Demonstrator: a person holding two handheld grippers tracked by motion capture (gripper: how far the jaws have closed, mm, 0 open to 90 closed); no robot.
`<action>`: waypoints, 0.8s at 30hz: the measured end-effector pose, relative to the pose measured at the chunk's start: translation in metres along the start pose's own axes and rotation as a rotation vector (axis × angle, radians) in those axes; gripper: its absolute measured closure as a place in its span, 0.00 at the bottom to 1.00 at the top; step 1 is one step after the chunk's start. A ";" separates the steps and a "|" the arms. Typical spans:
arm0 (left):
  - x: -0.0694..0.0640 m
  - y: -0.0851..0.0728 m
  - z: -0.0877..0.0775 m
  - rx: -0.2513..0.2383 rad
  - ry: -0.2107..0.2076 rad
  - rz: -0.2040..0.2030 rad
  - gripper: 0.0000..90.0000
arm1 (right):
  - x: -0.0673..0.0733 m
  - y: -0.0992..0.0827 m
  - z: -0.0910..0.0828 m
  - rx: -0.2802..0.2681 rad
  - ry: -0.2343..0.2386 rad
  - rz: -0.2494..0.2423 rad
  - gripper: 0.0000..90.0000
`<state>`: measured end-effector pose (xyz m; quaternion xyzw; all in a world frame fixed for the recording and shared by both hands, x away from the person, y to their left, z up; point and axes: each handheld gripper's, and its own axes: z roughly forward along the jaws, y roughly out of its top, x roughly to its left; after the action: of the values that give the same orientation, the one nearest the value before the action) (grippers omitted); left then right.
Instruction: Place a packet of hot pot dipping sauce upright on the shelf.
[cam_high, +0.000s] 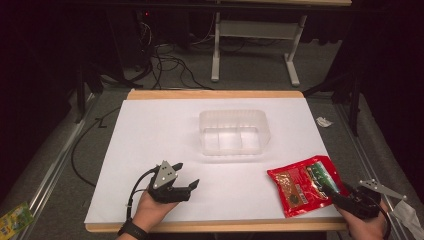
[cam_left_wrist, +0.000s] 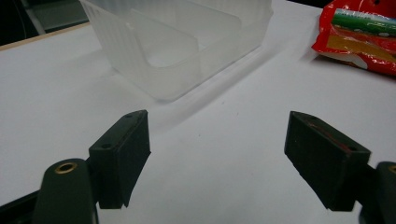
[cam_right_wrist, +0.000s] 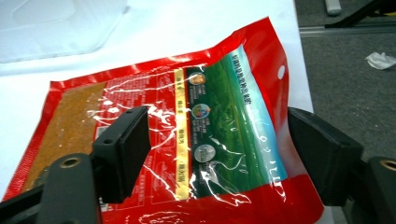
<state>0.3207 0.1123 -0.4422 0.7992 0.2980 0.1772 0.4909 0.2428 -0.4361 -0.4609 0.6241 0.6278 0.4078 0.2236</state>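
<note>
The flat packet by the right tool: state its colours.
Red packet with a green panel and yellow strip; clearest in the right gripper view.

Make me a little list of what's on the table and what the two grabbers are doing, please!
table cover: white sheet over a wooden top
box: clear plastic tub with dividers, mid-table, nothing visible inside
packet: red food pouch with a green panel, lying flat near the right front edge
left gripper: jaws wide open, nothing between them, pointing toward the tub
right gripper: jaws apart, one on each side of the pouch, pads not pressing on it yet
floor: crumpled paper beside the table
</note>
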 end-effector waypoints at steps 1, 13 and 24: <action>0.000 0.000 0.000 0.000 0.000 0.001 0.25 | 0.000 0.000 -0.001 -0.006 0.009 0.001 0.32; -0.001 0.000 0.001 0.008 -0.007 0.007 0.26 | 0.007 0.000 0.001 -0.011 0.089 -0.030 0.45; -0.002 0.000 0.002 0.012 -0.012 0.010 0.26 | 0.007 -0.002 0.007 0.014 0.106 -0.038 0.55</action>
<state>0.3204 0.1099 -0.4435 0.8047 0.2923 0.1732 0.4868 0.2460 -0.4276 -0.4651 0.5912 0.6533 0.4315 0.1935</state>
